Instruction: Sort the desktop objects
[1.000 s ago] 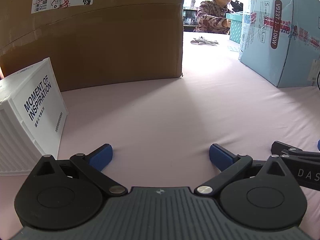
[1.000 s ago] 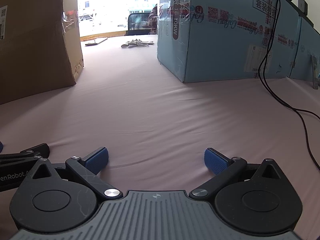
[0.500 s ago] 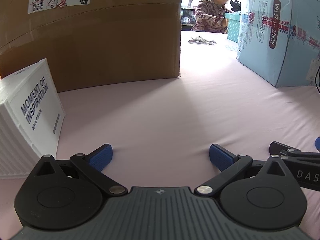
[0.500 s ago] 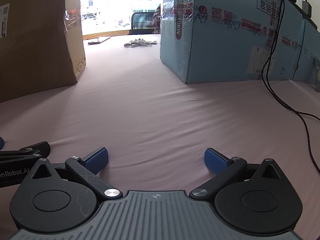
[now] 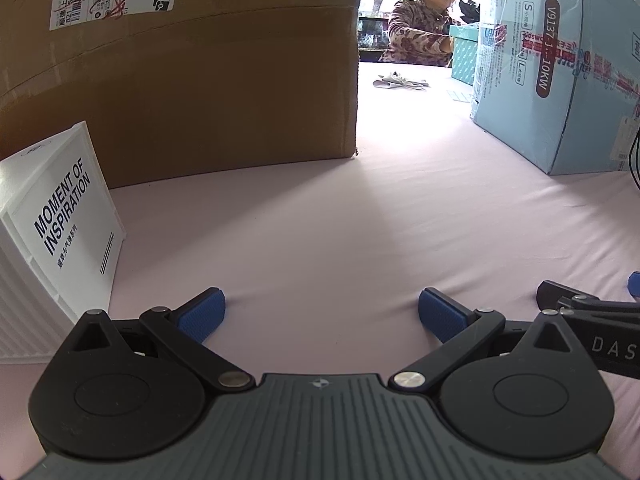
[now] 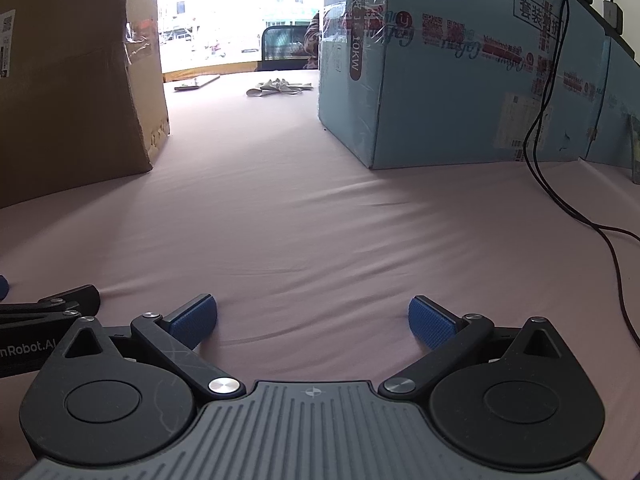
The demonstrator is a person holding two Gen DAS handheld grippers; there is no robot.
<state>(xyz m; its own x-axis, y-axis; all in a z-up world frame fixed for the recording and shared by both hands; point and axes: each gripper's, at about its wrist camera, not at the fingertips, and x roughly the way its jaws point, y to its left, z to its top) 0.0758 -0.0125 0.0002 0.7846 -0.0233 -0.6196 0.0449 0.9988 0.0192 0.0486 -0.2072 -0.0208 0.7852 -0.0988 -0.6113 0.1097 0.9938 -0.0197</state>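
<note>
My left gripper (image 5: 320,312) stands open low over the pink tablecloth (image 5: 320,220), nothing between its blue pads. A white bin (image 5: 56,220) lettered "MOMENT OF INSPIRATION" stands at its left. My right gripper (image 6: 312,320) is open too, just above the cloth, with nothing in it. Each gripper shows at the edge of the other's view: the right one (image 5: 592,320) at the far right of the left wrist view, the left one (image 6: 44,316) at the far left of the right wrist view. No loose desktop object lies near either gripper.
A large brown cardboard box (image 5: 180,72) stands behind the bin. A light blue carton (image 6: 460,68) stands to the right, black cables (image 6: 560,160) running down over it onto the cloth. Far back lie grey crumpled items (image 6: 280,87) and a flat slab (image 6: 196,82). A person (image 5: 420,28) sits beyond the table.
Both views have shifted only slightly; the bin sits a little further left in the left wrist view. Both grippers stay open.
</note>
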